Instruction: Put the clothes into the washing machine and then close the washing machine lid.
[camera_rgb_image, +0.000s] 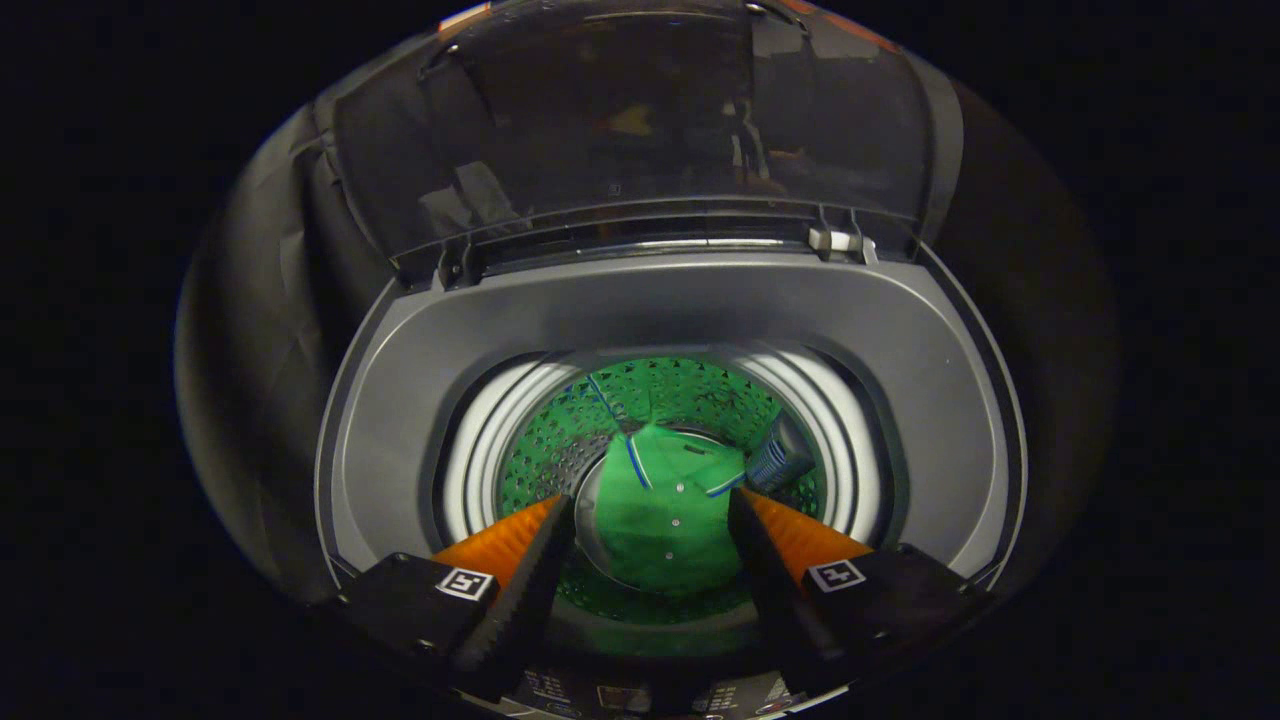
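I look down into a top-loading washing machine (660, 310) with a grey rim. A green garment (665, 520) with blue trim and small white buttons lies at the bottom of the perforated drum (650, 400). My gripper (652, 505) hangs above the drum opening, open, with nothing between its fingers; the garment shows far below in the gap. The tinted transparent lid (640, 120) stands raised behind the opening, hinged at the back of the machine.
The white inner ring (480, 440) of the tub circles the drum. A control panel (640, 695) with small markings runs along the machine's near edge under the fingers. A small grey latch (835, 240) sits at the lid's hinge line.
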